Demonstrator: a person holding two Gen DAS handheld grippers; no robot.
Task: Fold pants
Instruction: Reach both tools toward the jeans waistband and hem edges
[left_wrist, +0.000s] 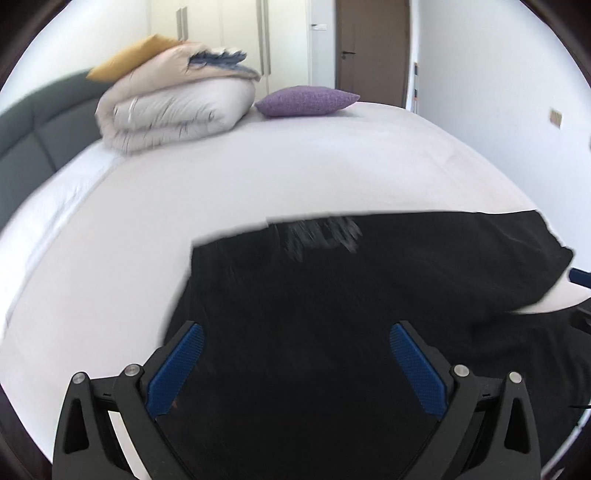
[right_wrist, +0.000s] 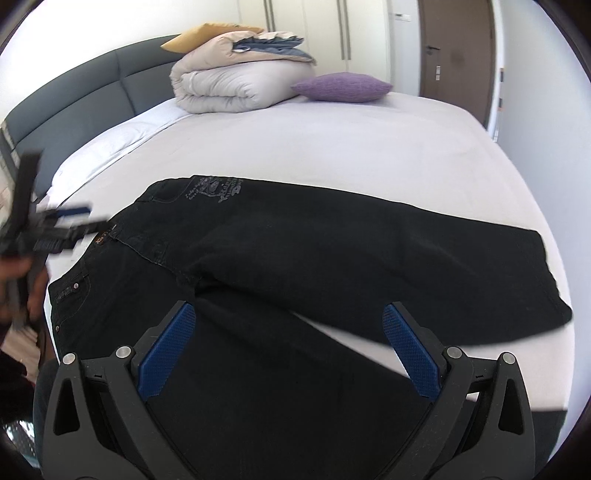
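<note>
Hovering over black pants (right_wrist: 332, 251) spread on the bed (right_wrist: 332, 147), left hand-held gripper (left_wrist: 295, 354) and right hand-held gripper (right_wrist: 288, 332) both gape, empty. I'd pinch waistband and hem together, keeping legs aligned.

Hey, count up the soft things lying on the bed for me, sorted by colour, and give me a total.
Black: 1, the pants
Purple: 1, the cushion
Mustard yellow: 1, the pillow
Cream white: 1, the folded duvet
Blue-grey: 1, the folded fabric on top of the duvet
Total: 5
</note>
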